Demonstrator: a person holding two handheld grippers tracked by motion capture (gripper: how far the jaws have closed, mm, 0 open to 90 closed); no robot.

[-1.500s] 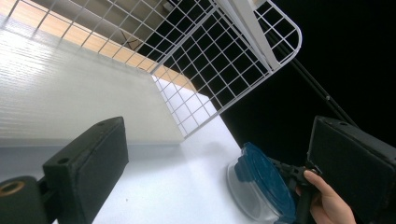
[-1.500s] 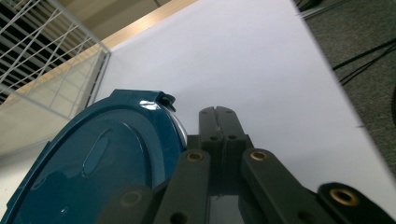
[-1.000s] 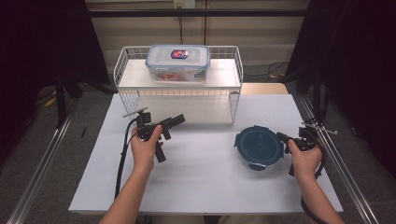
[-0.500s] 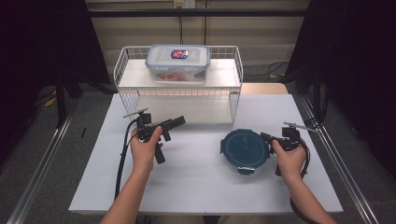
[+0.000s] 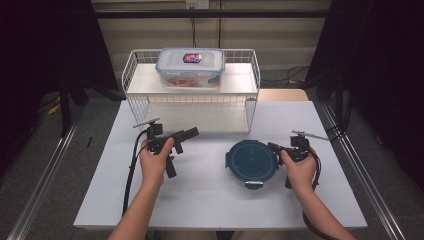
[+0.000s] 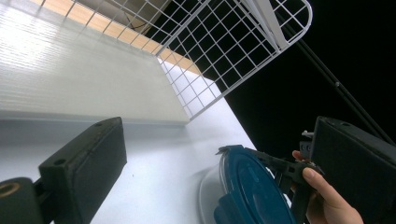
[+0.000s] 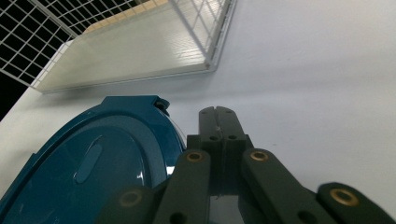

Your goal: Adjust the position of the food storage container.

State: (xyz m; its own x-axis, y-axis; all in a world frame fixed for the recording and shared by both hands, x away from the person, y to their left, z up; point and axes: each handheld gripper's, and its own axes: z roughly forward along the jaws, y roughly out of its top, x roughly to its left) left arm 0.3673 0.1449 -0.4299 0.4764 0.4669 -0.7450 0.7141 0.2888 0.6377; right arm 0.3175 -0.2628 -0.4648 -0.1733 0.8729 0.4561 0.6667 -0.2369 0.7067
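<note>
A round dark-blue lidded container (image 5: 251, 159) sits on the white table (image 5: 200, 200), right of centre. My right gripper (image 5: 274, 148) is shut with nothing between its jaws, and its tips rest against the container's right edge. In the right gripper view the closed jaws (image 7: 217, 114) lie beside the blue lid (image 7: 93, 172). My left gripper (image 5: 182, 147) hovers at the table's left-centre, pointing right, open and empty. In the left gripper view its jaws (image 6: 217, 135) stand wide apart, with the container (image 6: 247, 186) and the other hand beyond them.
A white wire rack (image 5: 129, 75) stands at the back of the table, with a clear latched food box (image 5: 190, 67) on its top shelf. Its mesh (image 6: 224, 51) and lower shelf (image 7: 140, 51) are close ahead of both grippers. Dark floor and rails flank the table.
My right gripper has slid left across the table and the blue container has moved left with it, toward the middle. The left hand has stayed where it was.
</note>
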